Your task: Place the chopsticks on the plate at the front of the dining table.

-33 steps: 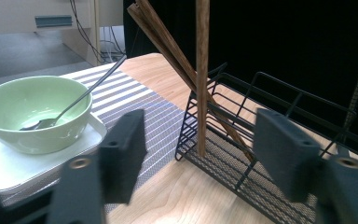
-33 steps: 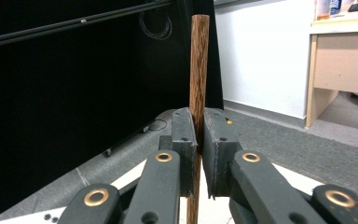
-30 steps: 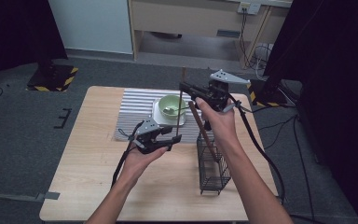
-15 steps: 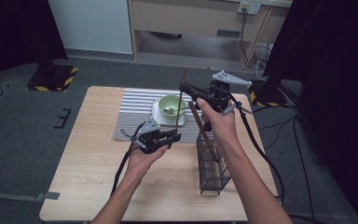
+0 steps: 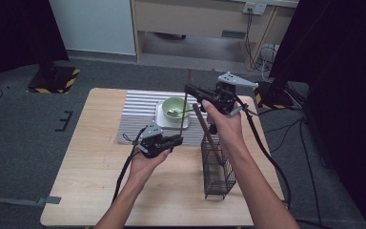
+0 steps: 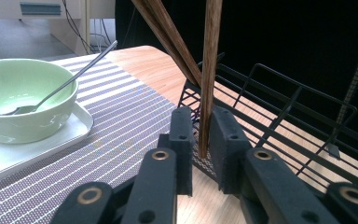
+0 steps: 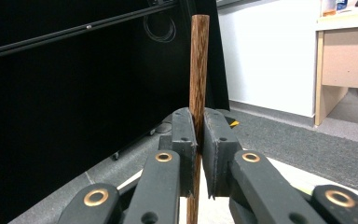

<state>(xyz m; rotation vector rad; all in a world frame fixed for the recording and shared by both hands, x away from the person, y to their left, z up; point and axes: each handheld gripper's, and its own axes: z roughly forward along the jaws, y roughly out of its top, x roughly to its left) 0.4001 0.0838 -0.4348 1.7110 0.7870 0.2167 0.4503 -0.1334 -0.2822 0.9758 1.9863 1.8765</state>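
Note:
A brown chopstick [image 5: 188, 76] stands upright over the table, with my right gripper [image 5: 188, 88] shut on its upper part; the right gripper view shows the pads [image 7: 186, 140] pressed on the chopstick [image 7: 199, 60]. My left gripper [image 5: 180, 139] is level at the chopstick's lower end. Its jaws have just been closing around the chopstick [image 6: 209, 70]. In the left gripper view [image 6: 203, 114] the stick lies against the right pad [image 6: 226, 135], and a thin gap remains at the left pad. Two more chopsticks [image 6: 168, 32] lean in a black wire basket [image 5: 217, 176].
A green bowl [image 5: 174, 106] with a metal spoon [image 6: 74, 74] sits on a white plate [image 6: 37, 149] on a striped mat [image 5: 138, 112] behind the grippers. The wire basket [image 6: 279, 93] stands right of my left gripper. Bare wood lies to the left and front.
My left gripper's jaws have drawn in from wide apart to almost touching around the upright chopstick's lower end. Neither hand has shifted.

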